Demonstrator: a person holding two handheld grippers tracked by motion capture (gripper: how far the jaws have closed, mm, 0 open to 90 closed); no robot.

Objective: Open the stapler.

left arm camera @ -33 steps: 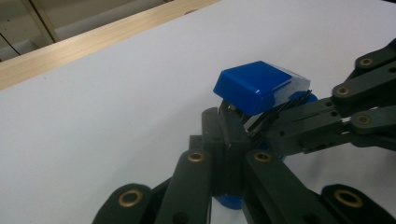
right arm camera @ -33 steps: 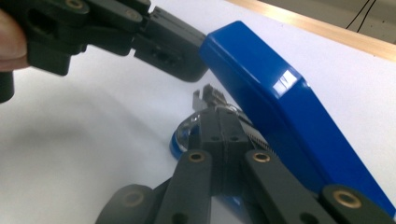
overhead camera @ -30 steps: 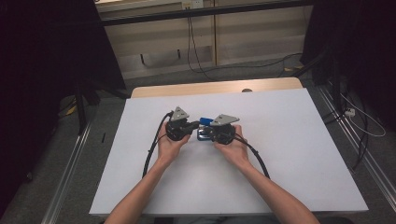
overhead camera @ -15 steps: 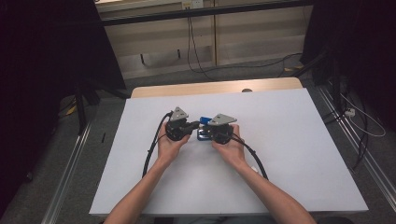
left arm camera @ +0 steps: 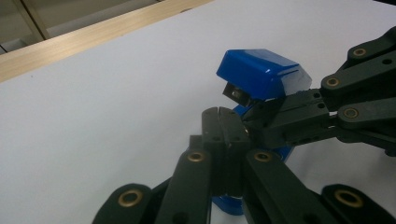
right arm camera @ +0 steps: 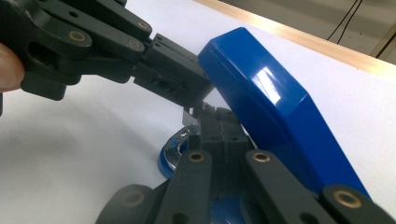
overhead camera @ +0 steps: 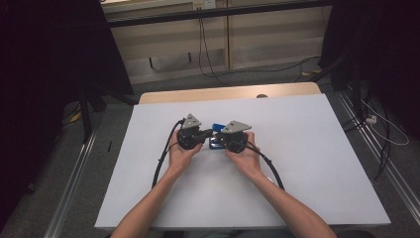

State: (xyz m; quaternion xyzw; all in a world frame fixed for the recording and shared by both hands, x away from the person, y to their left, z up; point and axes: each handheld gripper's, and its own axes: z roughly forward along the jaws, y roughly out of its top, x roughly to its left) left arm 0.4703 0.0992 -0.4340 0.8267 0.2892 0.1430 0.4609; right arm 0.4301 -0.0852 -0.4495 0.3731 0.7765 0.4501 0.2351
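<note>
A blue stapler (overhead camera: 217, 127) lies mid-table between my two grippers, its glossy top (left arm camera: 261, 74) tilted up off its base. My left gripper (overhead camera: 207, 136) points right and my right gripper (overhead camera: 218, 140) points left, tips meeting at the stapler. In the left gripper view my own jaws (left arm camera: 219, 112) are pressed together just below the raised top, and the right gripper (left arm camera: 250, 119) reaches in from the right, also shut. In the right gripper view my jaws (right arm camera: 215, 112) sit shut under the blue top (right arm camera: 271, 107), beside a small metal part (right arm camera: 189, 116); the left gripper (right arm camera: 198, 91) comes from the upper left.
The white table (overhead camera: 322, 163) has a wooden strip (overhead camera: 228, 94) along its far edge. A black cable (overhead camera: 161, 158) trails from each gripper toward the near edge. Floor rails, cables and dark curtains surround the table.
</note>
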